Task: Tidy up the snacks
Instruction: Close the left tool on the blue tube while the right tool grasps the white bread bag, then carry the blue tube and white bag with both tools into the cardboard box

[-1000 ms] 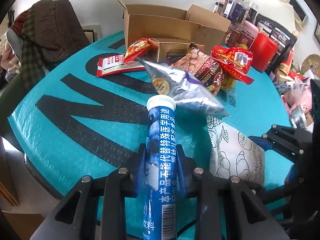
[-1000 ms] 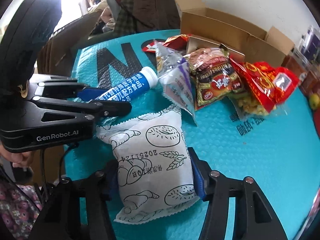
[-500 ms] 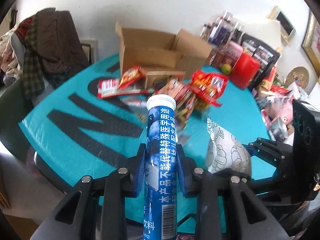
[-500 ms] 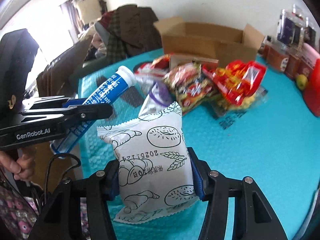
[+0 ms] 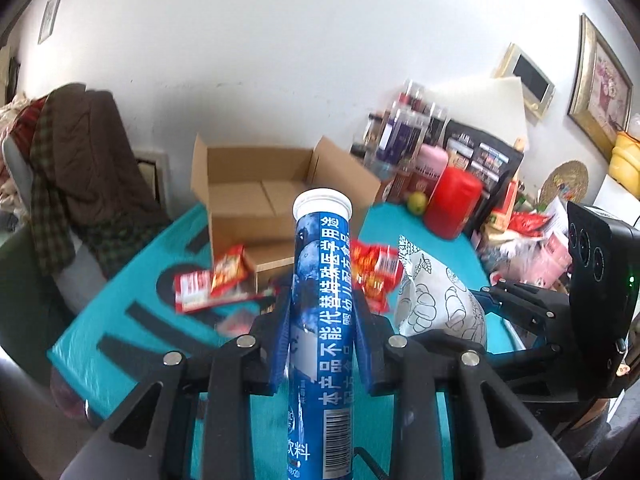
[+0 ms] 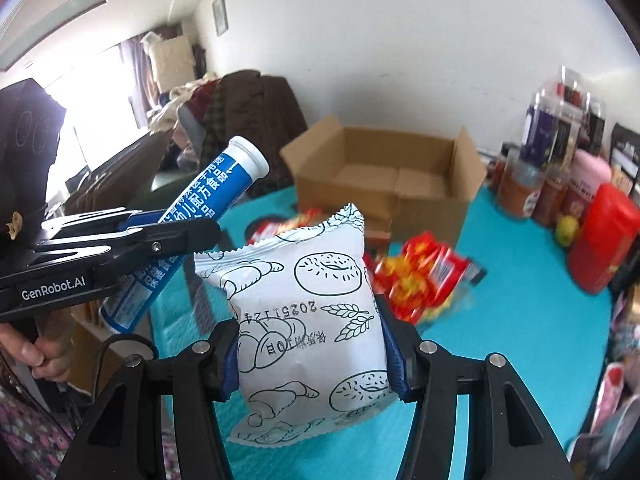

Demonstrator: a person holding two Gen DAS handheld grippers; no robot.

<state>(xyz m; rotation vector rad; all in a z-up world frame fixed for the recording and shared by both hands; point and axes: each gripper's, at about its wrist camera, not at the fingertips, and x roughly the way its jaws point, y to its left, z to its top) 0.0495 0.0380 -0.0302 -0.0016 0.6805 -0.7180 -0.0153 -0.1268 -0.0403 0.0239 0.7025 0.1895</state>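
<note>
My left gripper (image 5: 320,336) is shut on a blue tube with a white cap (image 5: 323,300), lifted above the table. That tube (image 6: 200,216) and the left gripper (image 6: 176,236) also show at the left of the right wrist view. My right gripper (image 6: 310,344) is shut on a white pouch printed with bread drawings (image 6: 308,320), also raised; the pouch (image 5: 436,304) appears to the right in the left wrist view. An open cardboard box (image 5: 260,192) (image 6: 392,176) stands at the table's far side. Red snack packets (image 5: 208,284) (image 6: 420,280) lie in front of it.
The table wears a teal cover with black letters (image 5: 120,320). A red canister (image 6: 604,236), jars and bottles (image 6: 552,168) crowd the right side. A chair draped with dark coats (image 5: 80,168) stands at the far left. A hand (image 6: 36,352) grips the left tool.
Both grippers have risen with the tube and the pouch still held. The view has tilted up, so the box, wall and shelves now show more and the table less.
</note>
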